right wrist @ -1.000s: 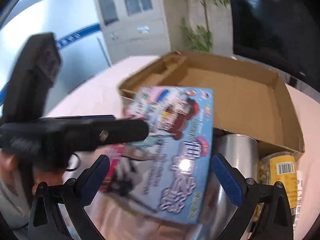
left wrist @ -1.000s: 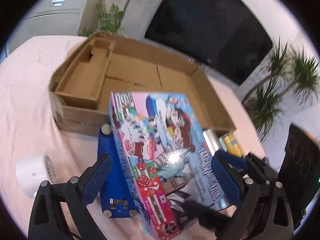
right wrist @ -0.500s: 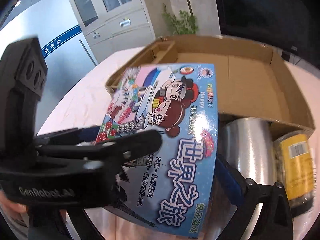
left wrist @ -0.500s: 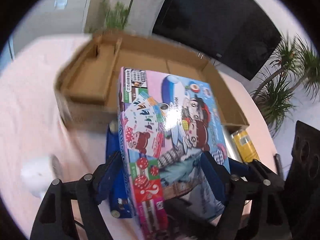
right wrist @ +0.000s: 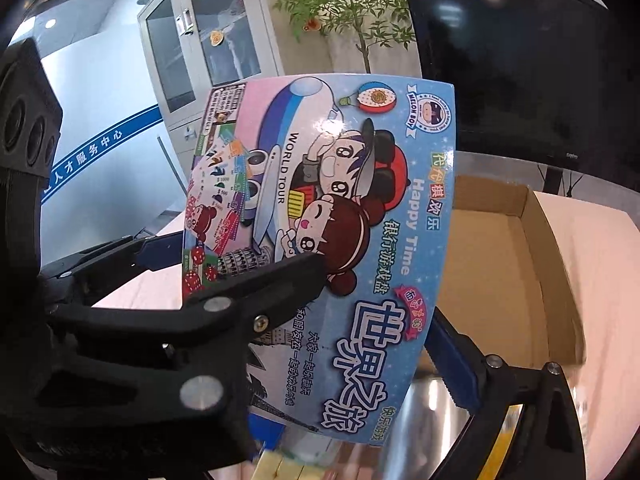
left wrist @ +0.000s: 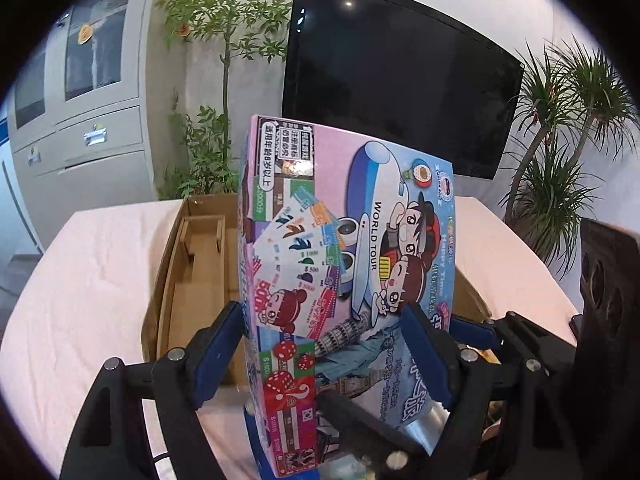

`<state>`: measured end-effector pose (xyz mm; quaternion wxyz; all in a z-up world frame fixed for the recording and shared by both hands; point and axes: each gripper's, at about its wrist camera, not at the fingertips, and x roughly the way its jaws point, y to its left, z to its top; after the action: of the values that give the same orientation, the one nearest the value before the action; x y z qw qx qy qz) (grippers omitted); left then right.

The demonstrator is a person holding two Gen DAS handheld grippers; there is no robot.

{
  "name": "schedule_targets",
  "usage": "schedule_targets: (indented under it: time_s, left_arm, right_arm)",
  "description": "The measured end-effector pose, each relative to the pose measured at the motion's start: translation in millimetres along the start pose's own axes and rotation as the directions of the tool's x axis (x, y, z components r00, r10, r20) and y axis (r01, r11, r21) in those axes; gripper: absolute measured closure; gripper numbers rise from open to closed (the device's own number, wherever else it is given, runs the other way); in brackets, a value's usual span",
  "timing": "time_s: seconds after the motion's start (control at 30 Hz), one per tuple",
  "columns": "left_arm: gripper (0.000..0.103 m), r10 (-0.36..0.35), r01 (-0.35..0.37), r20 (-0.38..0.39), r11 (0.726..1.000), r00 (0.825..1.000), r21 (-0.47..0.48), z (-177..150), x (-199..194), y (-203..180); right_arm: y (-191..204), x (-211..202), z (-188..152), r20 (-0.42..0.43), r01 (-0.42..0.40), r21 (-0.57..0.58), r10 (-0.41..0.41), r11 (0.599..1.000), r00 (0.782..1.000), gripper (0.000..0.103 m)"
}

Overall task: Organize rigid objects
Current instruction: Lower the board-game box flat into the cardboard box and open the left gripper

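Note:
A colourful board game box [left wrist: 344, 256] with cartoon children and a plane is lifted upright above the table. My left gripper [left wrist: 324, 348] is shut on its lower part, one blue pad on each side. The box fills the right wrist view [right wrist: 320, 240], where my left gripper's black fingers [right wrist: 224, 312] cross its face. My right gripper [right wrist: 304, 360] is at the box's lower right edge; its left finger is hidden, so its state is unclear. An open cardboard box [left wrist: 200, 264] lies behind.
A pink cloth covers the table [left wrist: 88, 264]. A silver cylinder [right wrist: 424, 420] and a yellow container [right wrist: 504, 436] lie under the game box near the cardboard box's right wall [right wrist: 548, 264]. A dark monitor [left wrist: 400, 72] and plants stand beyond the table.
The left gripper closed on the game box and raised it from lying flat on the table to upright. The view tilted up toward the monitor.

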<state>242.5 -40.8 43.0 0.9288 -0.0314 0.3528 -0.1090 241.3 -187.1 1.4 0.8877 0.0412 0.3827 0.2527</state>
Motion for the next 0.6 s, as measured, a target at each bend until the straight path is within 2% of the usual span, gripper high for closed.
schedule_targets:
  time_s: [0.1, 0.3, 0.47, 0.6]
  left_arm:
    - [0.024, -0.011, 0.011, -0.005, 1.0, 1.0, -0.001, 13.5, 17.8, 7.7]
    - [0.024, -0.002, 0.0, -0.052, 1.0, 0.999, -0.025, 27.0, 58.9, 23.5]
    - [0.026, -0.003, -0.004, -0.145, 0.999, 0.989, -0.05, 24.0, 96.1, 36.0]
    - [0.03, -0.018, 0.003, -0.226, 0.998, 0.974, -0.069, 14.4, 121.0, 45.5]
  right_arm:
    - [-8.8, 14.3, 19.5, -0.03, 0.011, 0.002, -0.011, 1.0, 1.0, 0.008]
    - [-22.0, 58.3, 33.4, -0.118, 0.005, 0.027, -0.002, 1.0, 0.993, 0.009]
    - [-33.6, 98.6, 38.6, -0.213, -0.002, 0.069, 0.016, 0.998, 0.977, 0.011]
    - [-35.0, 127.3, 27.9, -0.296, 0.009, 0.102, 0.022, 0.995, 0.955, 0.011]
